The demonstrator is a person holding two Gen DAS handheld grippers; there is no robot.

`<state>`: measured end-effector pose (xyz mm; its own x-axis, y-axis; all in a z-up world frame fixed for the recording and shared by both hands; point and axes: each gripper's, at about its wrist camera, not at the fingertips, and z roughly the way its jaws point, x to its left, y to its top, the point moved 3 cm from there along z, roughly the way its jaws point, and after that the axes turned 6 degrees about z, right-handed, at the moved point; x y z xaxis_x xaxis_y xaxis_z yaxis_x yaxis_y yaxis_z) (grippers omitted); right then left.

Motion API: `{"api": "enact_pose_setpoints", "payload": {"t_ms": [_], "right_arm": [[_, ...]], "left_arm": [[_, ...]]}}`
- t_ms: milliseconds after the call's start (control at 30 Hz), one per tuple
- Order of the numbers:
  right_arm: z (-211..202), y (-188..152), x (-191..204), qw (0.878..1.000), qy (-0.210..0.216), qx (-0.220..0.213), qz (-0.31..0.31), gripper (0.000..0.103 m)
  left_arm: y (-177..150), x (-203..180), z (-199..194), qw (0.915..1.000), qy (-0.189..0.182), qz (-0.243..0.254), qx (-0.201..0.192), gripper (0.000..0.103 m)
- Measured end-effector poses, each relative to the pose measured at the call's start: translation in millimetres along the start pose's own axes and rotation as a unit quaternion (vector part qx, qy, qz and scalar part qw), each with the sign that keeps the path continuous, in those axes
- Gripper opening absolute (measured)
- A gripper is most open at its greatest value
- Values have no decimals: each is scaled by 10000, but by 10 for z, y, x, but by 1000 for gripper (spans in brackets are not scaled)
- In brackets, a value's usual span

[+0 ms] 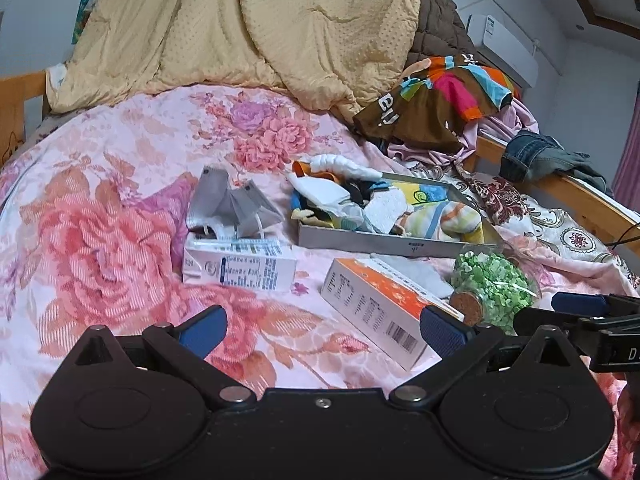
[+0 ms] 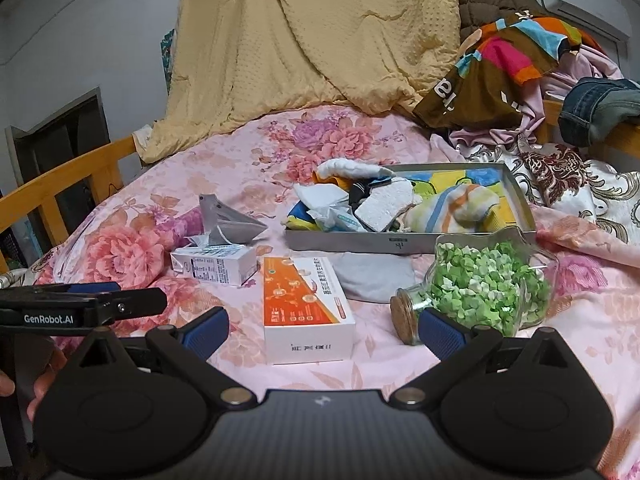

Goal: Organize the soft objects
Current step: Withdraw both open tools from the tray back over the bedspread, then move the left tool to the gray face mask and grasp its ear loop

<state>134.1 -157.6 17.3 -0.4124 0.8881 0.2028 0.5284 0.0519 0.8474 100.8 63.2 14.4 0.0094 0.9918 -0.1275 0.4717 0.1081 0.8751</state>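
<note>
Both wrist cameras sit low over the bed (image 1: 120, 208), looking forward along spread blue fingers toward the yellow quilt (image 1: 240, 28) at the far end. The left view stands left of the right one; each catches the other gripper at its edge. Both share the tray (image 2: 400, 242), the orange box (image 2: 308, 304), the jar (image 2: 488, 288) and the carton (image 1: 240, 268), all near.

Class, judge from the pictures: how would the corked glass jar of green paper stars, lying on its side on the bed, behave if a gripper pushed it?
The corked glass jar of green paper stars lies on its side, so it may roll. Its glass looks smooth, probably slippery and breakable. The soft floral bedsheet would likely slow it.
</note>
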Motion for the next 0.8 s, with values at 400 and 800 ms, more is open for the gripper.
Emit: {"api": "enact_pose_setpoints", "payload": {"t_ms": [400,800], "right_arm": [[180,199,-64,10000,14,7,14,103],[996,906,-308,9903,722,351,-1130,103]], "left_arm": [[323,139,109,9998,118,46,-156,102],[993,481,739,9967,158,733,315,102]]}}
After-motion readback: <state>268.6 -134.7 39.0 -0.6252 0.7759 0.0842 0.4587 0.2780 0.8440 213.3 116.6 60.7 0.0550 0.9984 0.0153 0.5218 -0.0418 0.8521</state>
